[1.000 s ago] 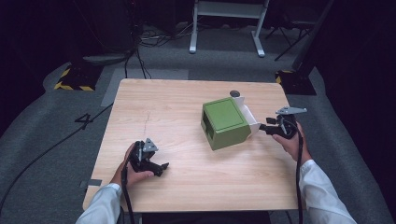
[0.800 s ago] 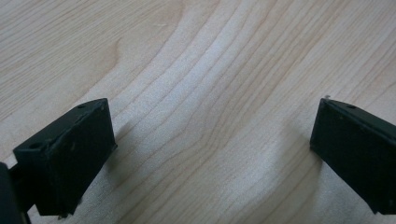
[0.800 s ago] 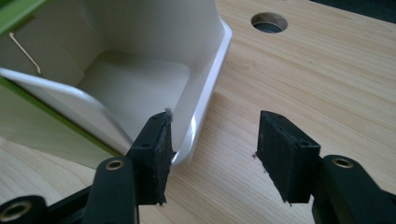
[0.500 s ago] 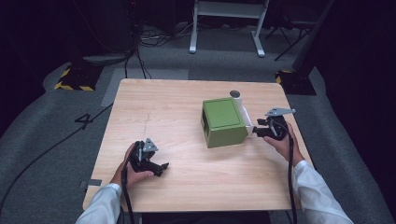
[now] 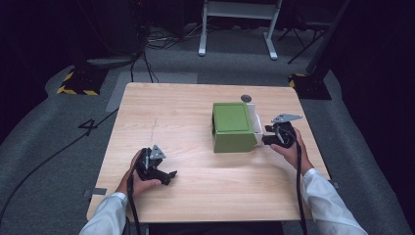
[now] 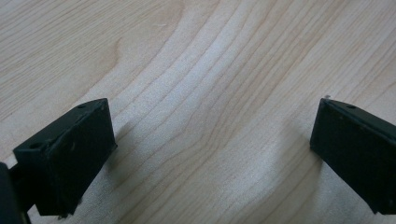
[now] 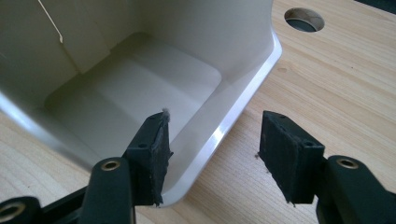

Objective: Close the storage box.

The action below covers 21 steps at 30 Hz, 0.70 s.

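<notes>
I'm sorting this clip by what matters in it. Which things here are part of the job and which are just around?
In the job:
green box
white bin, its rim between the open right gripper jaws

Just around:
left gripper, open, resting on the table
table hole
floor cables

Pale, matt wood-grain table [image 5: 195,112]; smooth, glossy white plastic bin [image 7: 140,84]; matt green box [image 5: 232,126].

It looks like a lab or recording studio: a bare wooden desk [image 5: 195,122] stands on grey carpet [image 5: 63,127], cables [image 5: 147,44] trail across the dark floor, hazard-striped bases [image 5: 76,85] flank it, and a white metal frame [image 5: 240,14] stands beyond.
</notes>
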Motion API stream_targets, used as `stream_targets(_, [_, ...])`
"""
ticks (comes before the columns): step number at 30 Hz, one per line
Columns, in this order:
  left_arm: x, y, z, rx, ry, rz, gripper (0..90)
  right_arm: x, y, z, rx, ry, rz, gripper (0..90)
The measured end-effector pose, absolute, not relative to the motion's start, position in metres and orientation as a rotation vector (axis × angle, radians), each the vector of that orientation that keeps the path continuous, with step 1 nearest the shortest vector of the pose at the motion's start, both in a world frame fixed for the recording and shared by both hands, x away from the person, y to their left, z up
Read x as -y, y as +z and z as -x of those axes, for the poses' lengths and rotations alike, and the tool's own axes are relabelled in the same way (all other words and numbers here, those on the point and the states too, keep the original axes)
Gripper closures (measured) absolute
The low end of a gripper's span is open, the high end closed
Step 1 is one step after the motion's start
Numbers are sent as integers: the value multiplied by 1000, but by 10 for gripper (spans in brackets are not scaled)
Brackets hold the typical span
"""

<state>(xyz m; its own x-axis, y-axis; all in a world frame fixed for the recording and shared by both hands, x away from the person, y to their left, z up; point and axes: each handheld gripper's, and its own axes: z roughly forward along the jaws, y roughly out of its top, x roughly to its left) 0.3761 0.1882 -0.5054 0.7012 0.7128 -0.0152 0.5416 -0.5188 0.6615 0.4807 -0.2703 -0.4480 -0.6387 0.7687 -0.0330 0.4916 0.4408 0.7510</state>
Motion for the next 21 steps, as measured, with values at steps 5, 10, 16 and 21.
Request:
stream_targets(5, [-188, -505, -376, -952, 340, -2255, 1, 264, -450, -480, -2346, 1028, -1055, 431])
stream_targets(10, [-188, -505, -376, -952, 340, -2255, 1, 259, -455, -482, -2376, 1020, -1060, 439])
stream_targets(16, [-188, -505, -376, -952, 340, -2255, 1, 254, -458, -485, -2385, 1032, -1076, 449])
stream_targets(21, [-188, -505, -376, -952, 340, -2255, 1, 246, -457, -485, -2388, 1041, -1052, 455])
